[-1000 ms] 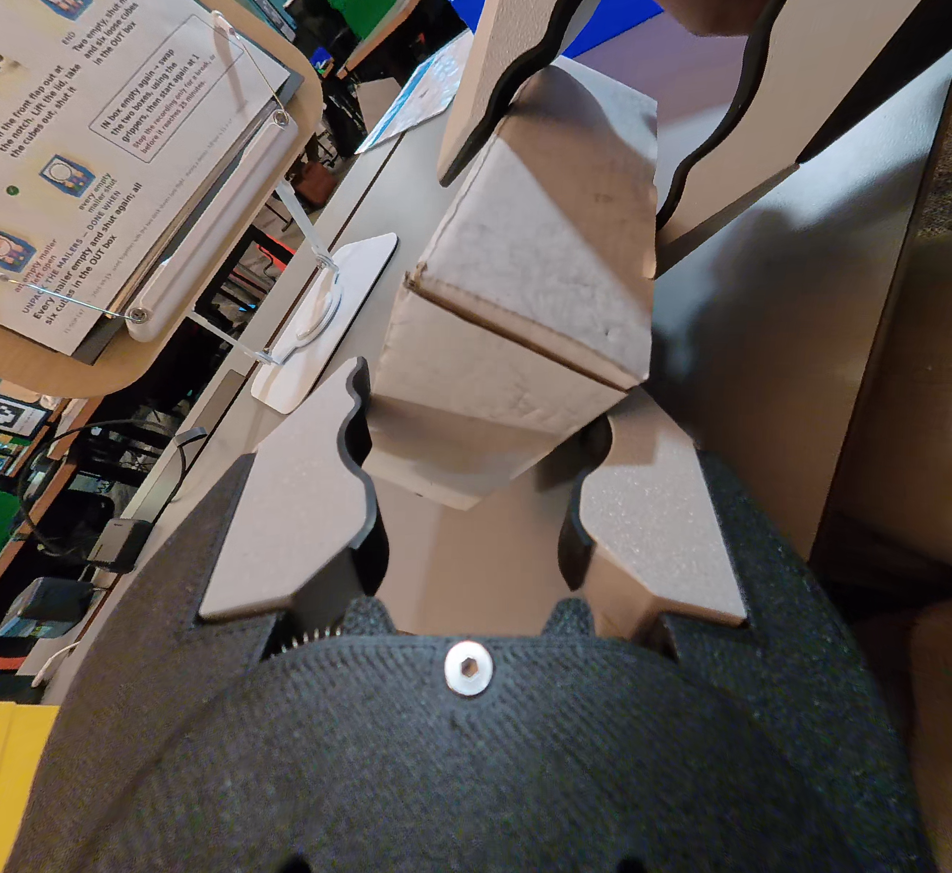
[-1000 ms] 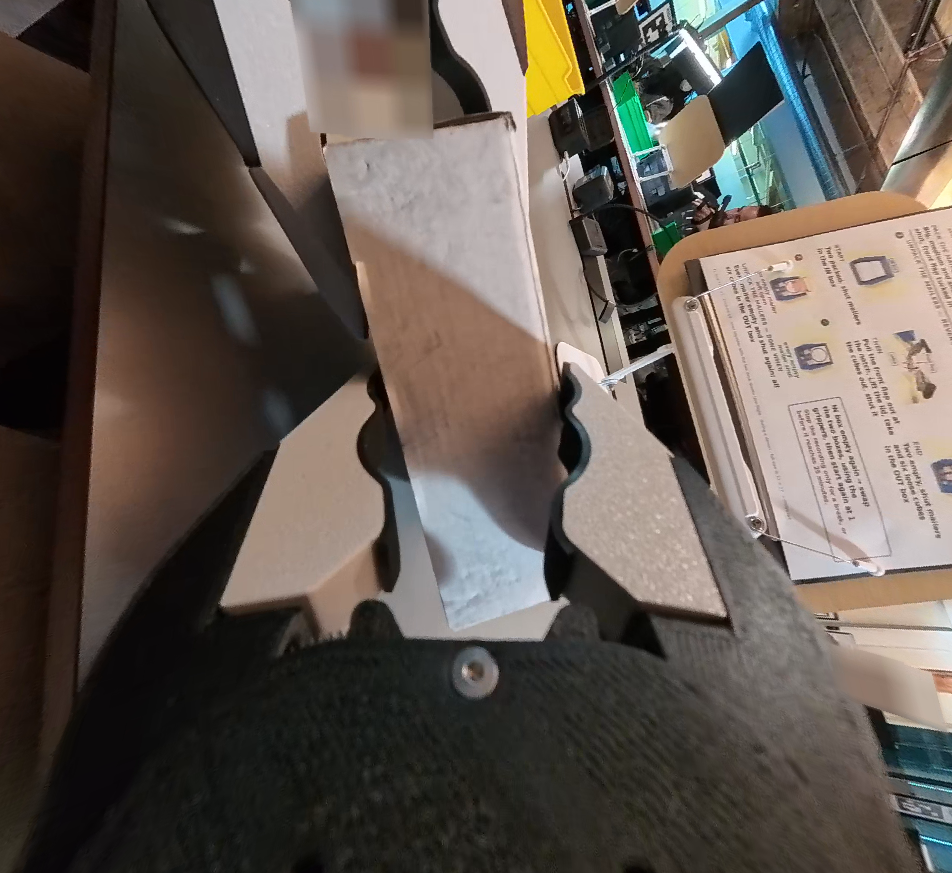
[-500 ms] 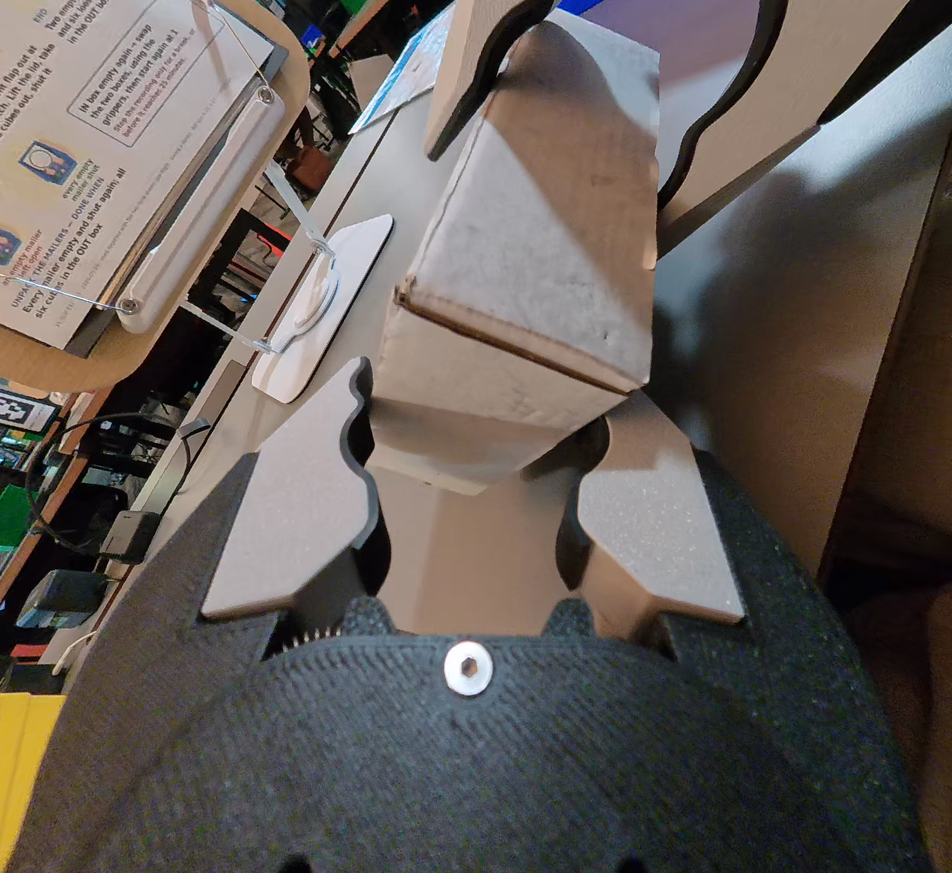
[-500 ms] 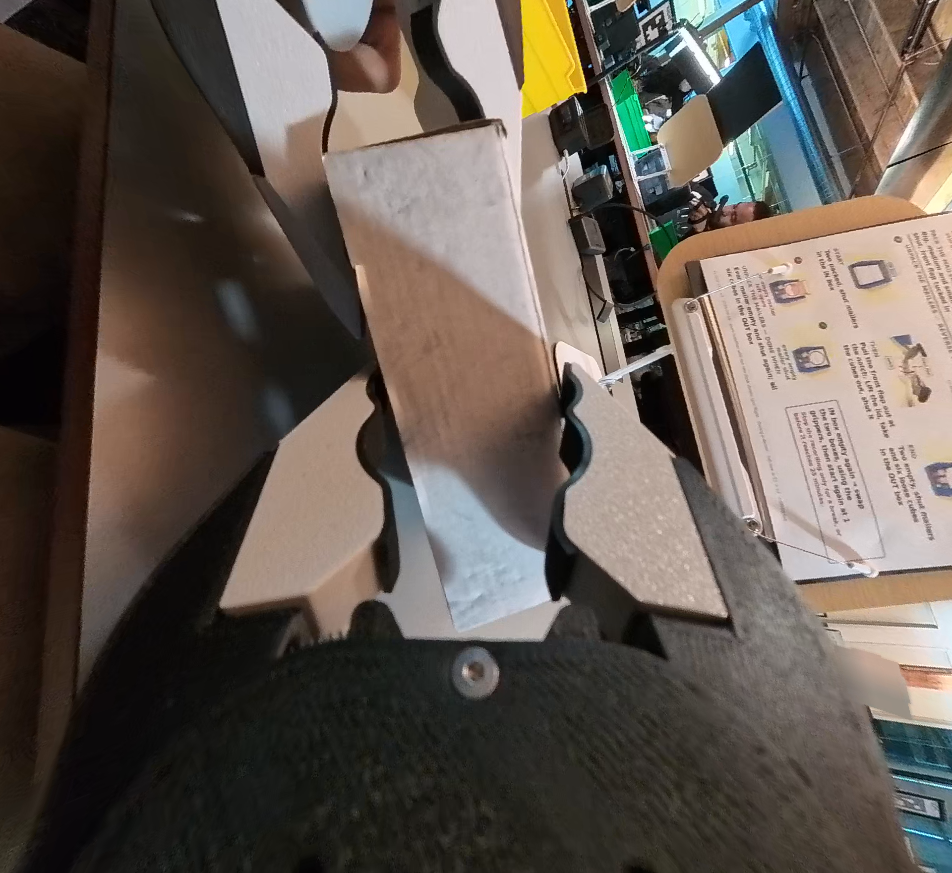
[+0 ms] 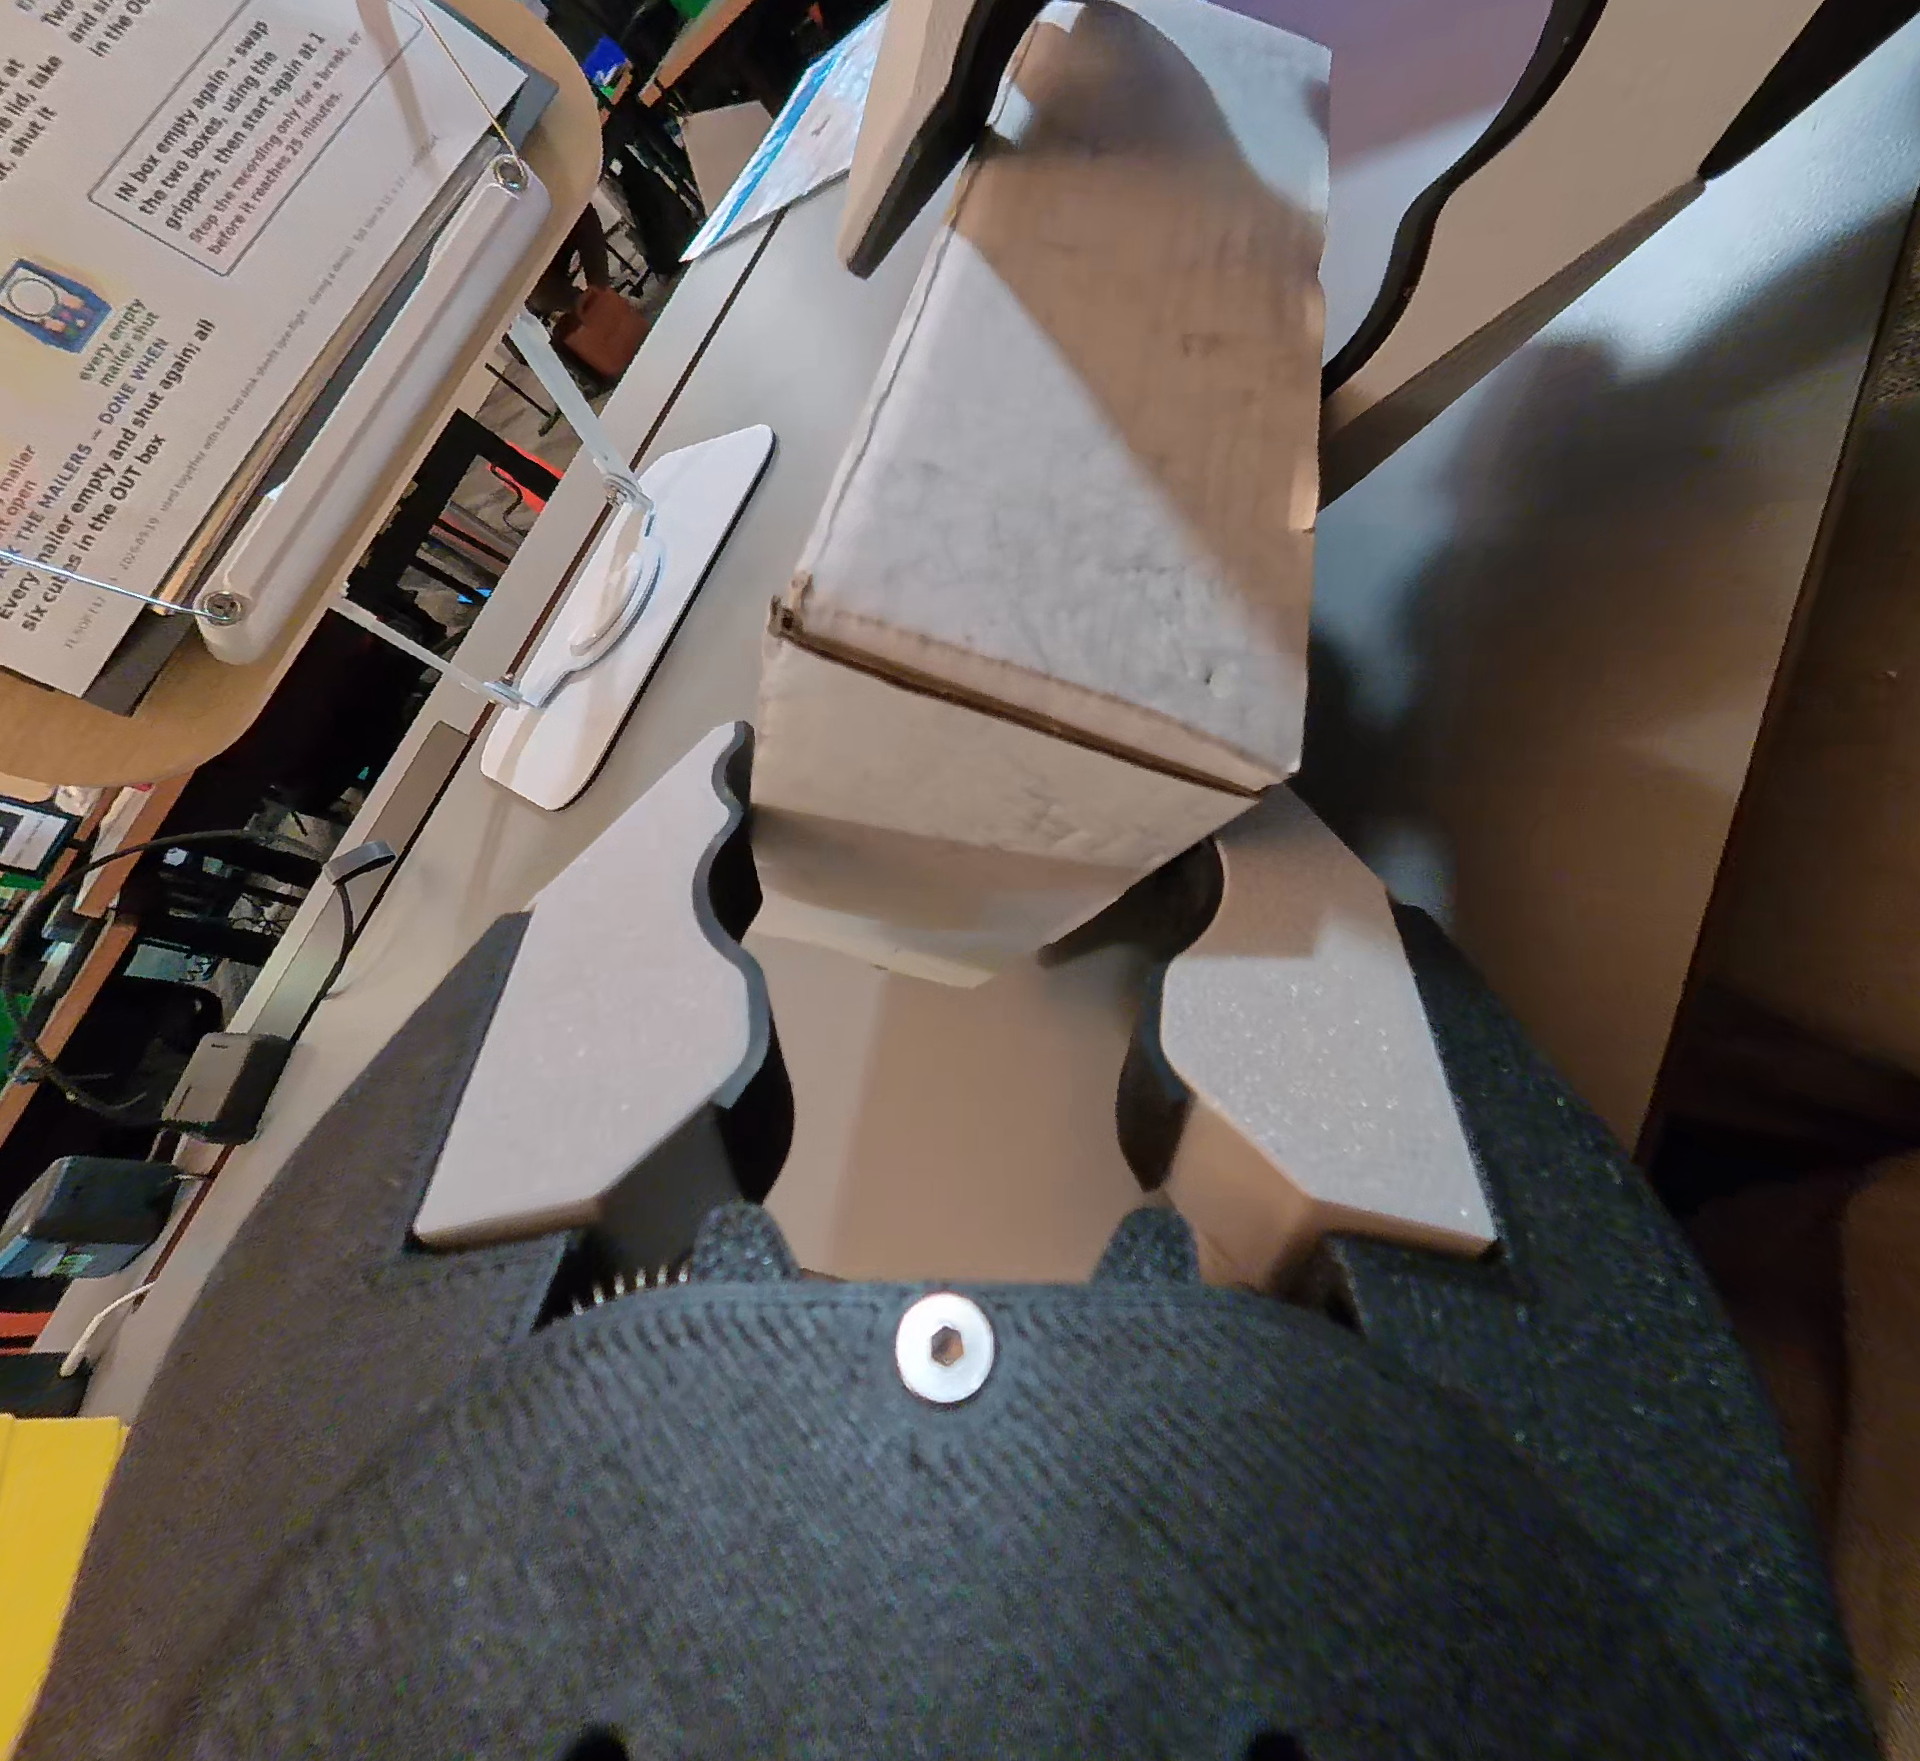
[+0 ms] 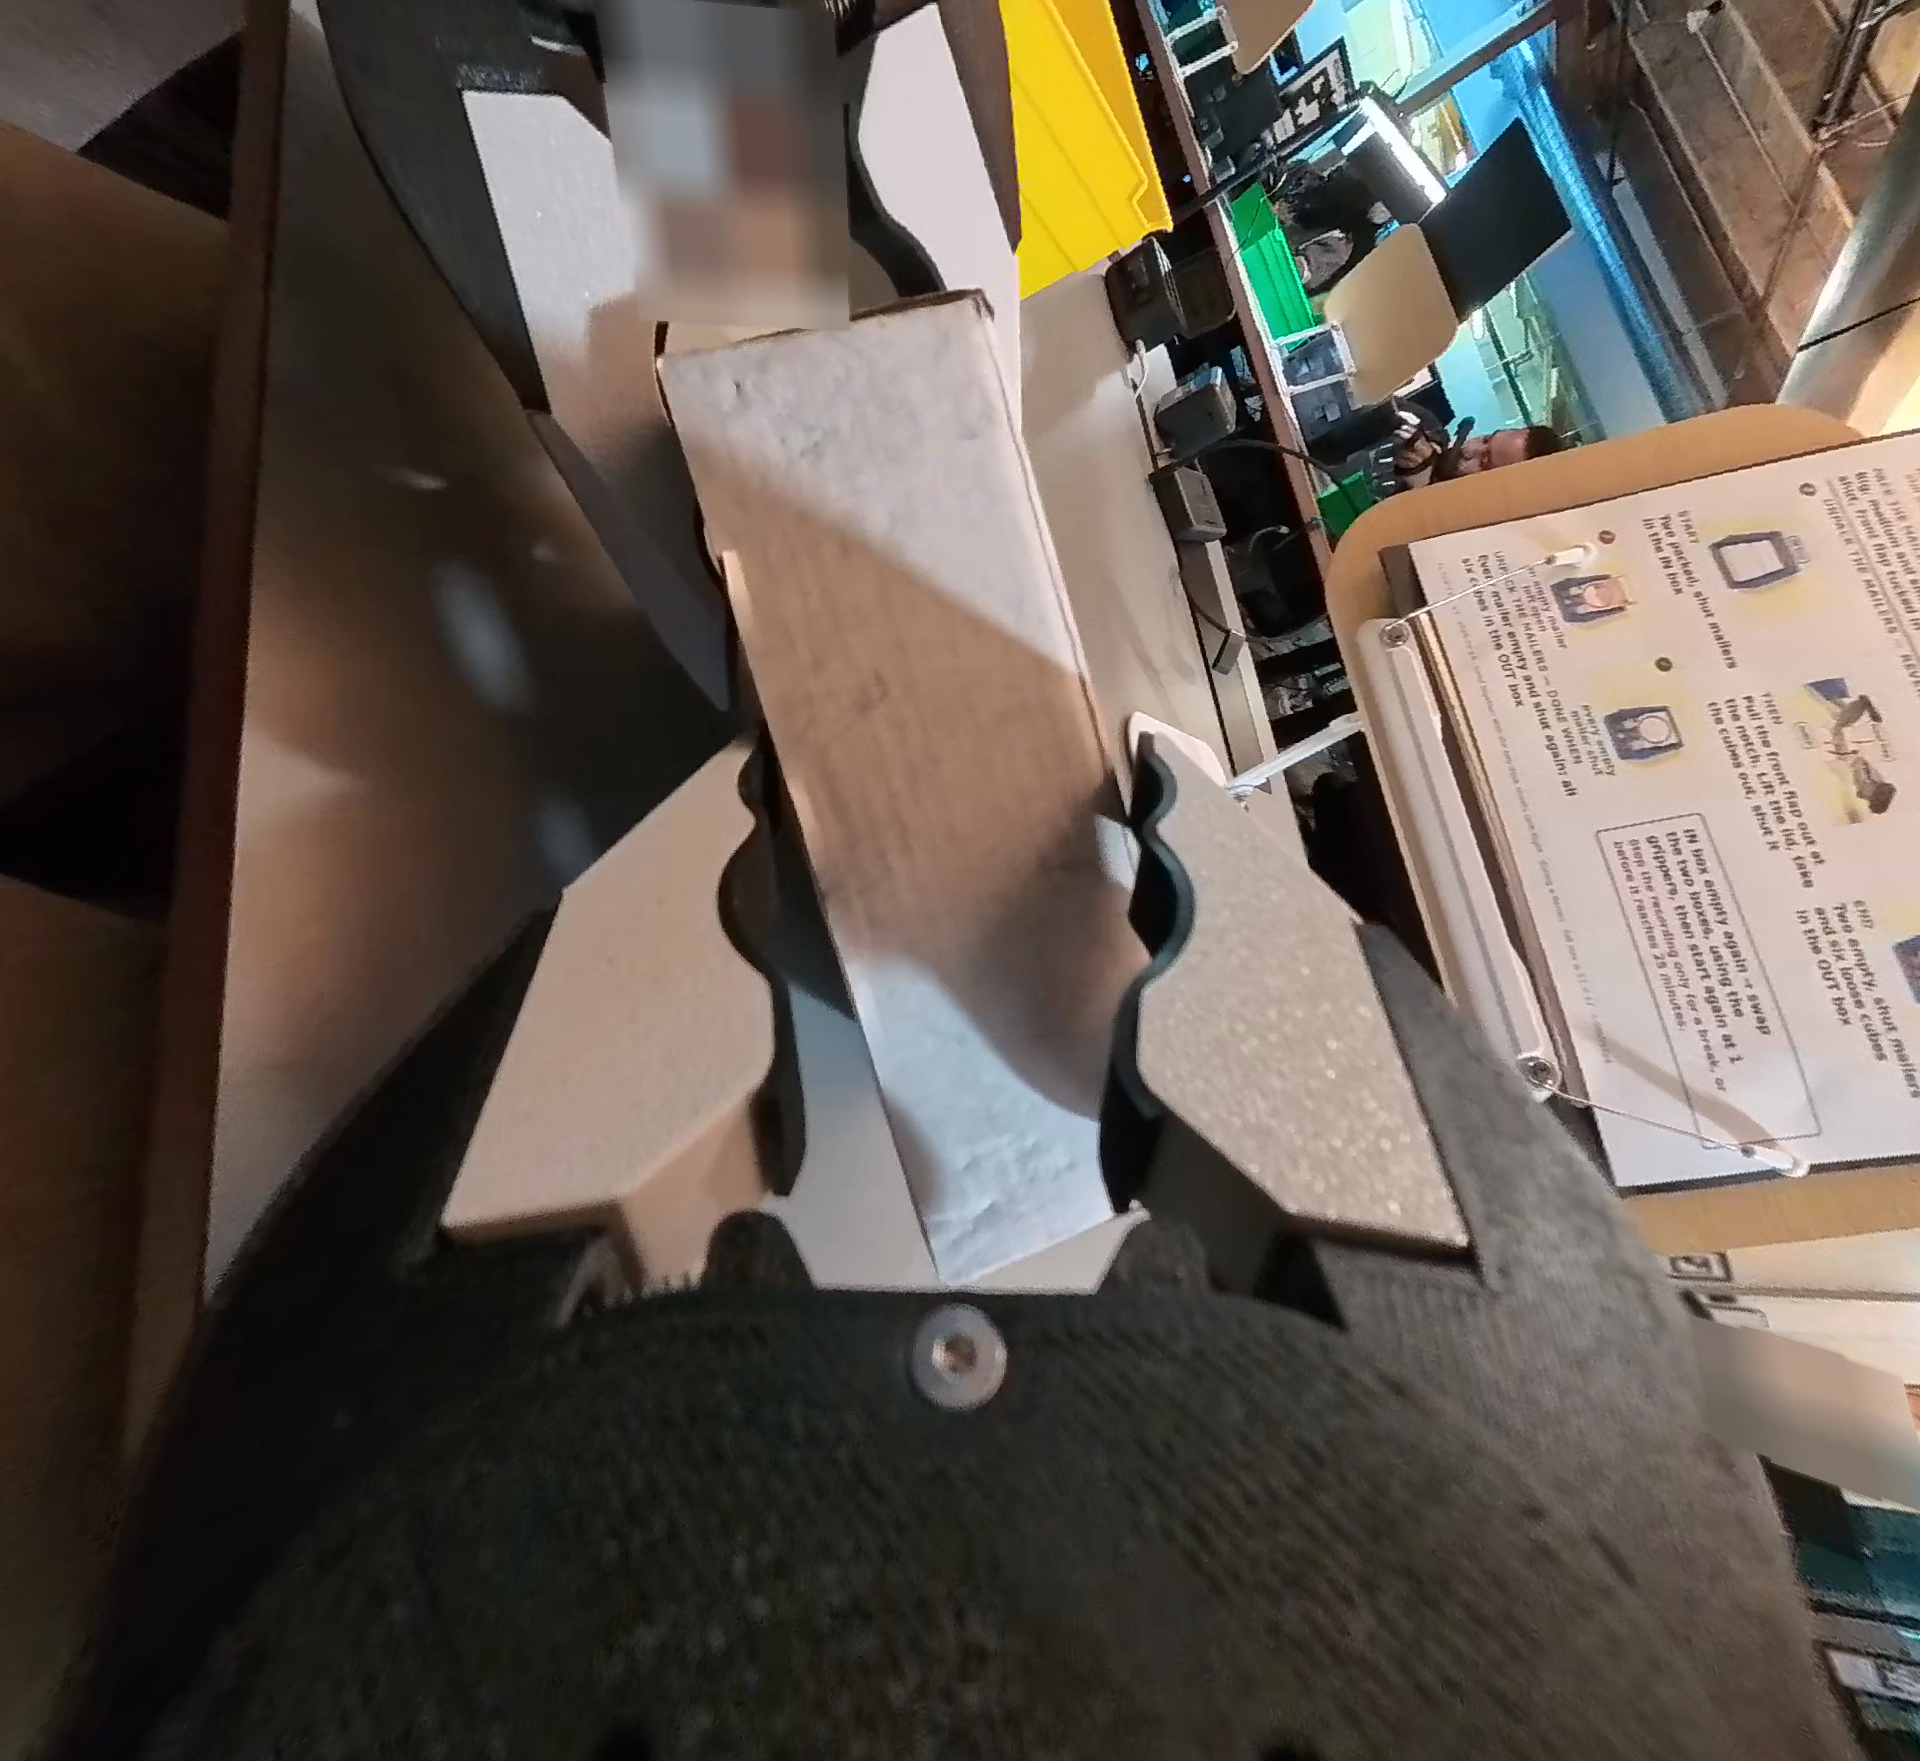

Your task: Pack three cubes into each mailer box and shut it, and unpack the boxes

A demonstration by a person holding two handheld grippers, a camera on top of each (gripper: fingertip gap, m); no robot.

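A shut white mailer box hangs in the air between my two grippers, above the grey table. My left gripper is shut on its near end. My right gripper is shut on the other end, across the box's narrow side. The right gripper also shows at the top of the left wrist view, clamped on the box's far end. A finger of the left gripper shows at the top of the right wrist view. No cubes are in view.
A large brown cardboard box wall stands close beside the mailer and also shows in the right wrist view. An instruction sheet on a stand with a white base is on the other side. A yellow bin sits farther off.
Both grippers and the mailer box have shifted and tilted slightly together. The left gripper's body has come into view at the top of the right wrist view. Both grips are unchanged.
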